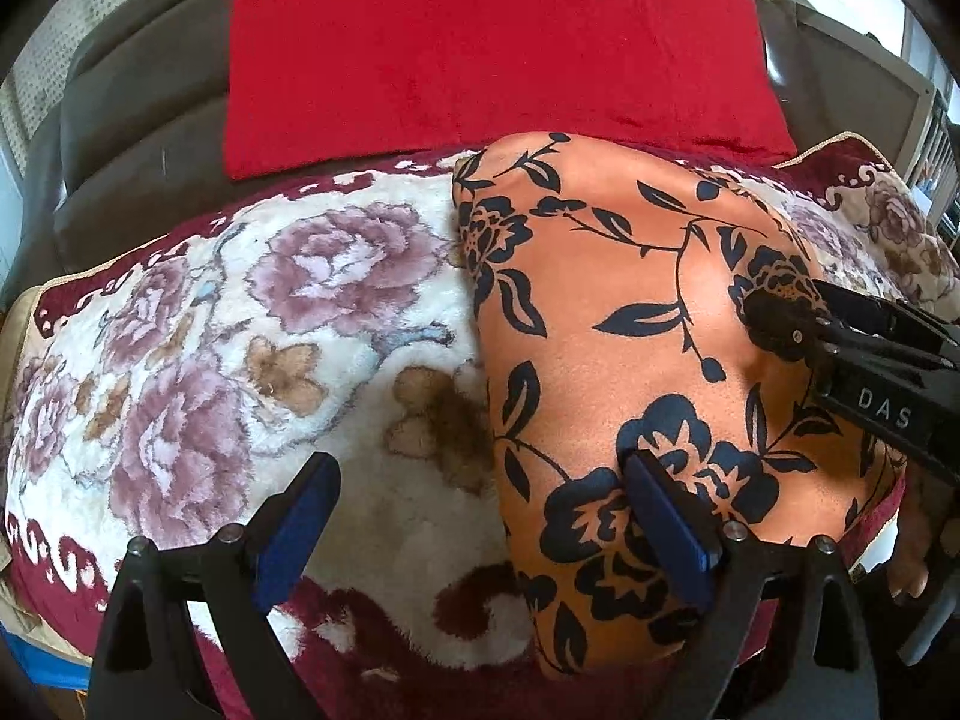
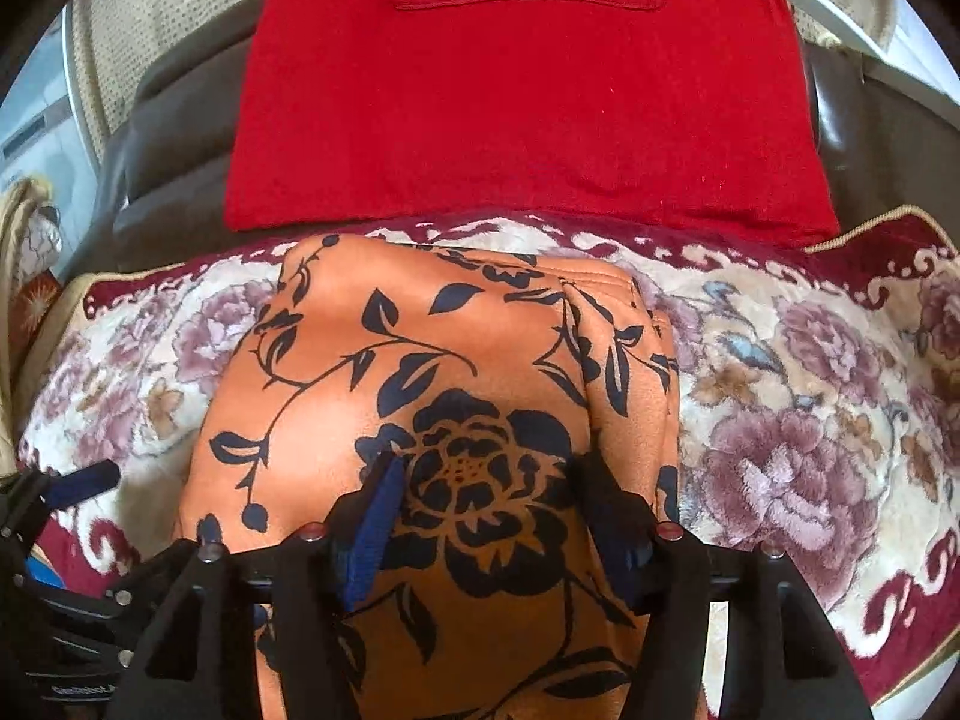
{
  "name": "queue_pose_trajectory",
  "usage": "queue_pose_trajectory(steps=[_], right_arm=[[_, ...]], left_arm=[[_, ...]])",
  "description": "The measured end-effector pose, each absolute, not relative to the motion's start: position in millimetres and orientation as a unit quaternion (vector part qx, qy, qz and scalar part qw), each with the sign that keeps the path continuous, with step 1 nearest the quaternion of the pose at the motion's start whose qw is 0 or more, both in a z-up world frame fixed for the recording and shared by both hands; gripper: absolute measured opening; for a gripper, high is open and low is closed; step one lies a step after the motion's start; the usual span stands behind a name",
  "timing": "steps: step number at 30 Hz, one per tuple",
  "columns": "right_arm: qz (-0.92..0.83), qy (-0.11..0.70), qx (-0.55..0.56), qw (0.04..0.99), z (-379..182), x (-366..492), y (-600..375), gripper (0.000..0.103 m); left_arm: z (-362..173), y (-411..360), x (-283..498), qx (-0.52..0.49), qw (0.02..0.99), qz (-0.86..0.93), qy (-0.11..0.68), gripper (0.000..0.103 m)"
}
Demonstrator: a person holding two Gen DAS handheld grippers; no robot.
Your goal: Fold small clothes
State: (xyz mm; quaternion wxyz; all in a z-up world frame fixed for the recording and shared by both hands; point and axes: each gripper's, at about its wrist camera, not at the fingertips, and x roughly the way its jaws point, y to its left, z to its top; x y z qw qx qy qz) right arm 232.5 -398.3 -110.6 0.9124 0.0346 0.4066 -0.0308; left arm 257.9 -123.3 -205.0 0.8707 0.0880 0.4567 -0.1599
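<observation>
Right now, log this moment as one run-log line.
stage: folding | item: orange floral garment on floral blanket | left gripper: open, straddling garment's left edge | right gripper: open, over garment | background: red cushion

We see soft open room on the flowery blanket [image 1: 198, 324] to the left of the orange cloth [image 1: 606, 324] and more to its right, but the red cushion [image 1: 498, 48] blocks the far side and the right gripper [image 1: 798, 324] sits on the cloth.
</observation>
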Motion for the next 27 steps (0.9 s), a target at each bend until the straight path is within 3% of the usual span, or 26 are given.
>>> queue_pose_trajectory(steps=[11,16,18,20,27], right_arm=[[-0.027,0.394,0.014,0.918,-112.6,221.5,-397.2,0.064],[-0.012,0.360,0.068,0.931,-98.6,204.0,-423.2,0.062],[-0.023,0.334,0.099,0.937,-90.3,198.1,-441.9,0.055],[-0.019,0.322,0.140,0.936,-85.1,197.0,-461.1,0.039],[0.011,0.366,0.169,0.915,-99.2,226.9,-464.5,0.039]], left_arm=[[-196.5,-106.9,245.8,0.070,0.867,-0.169,0.463,0.095],[-178.3,-100.4,265.4,0.037,0.874,-0.166,0.455,0.095],[-172.0,-102.9,280.8,0.023,0.875,-0.166,0.454,0.095],[-166.5,-108.8,297.6,0.019,0.880,-0.162,0.447,0.095],[-166.7,-149.1,351.9,0.050,0.893,-0.139,0.426,0.095]])
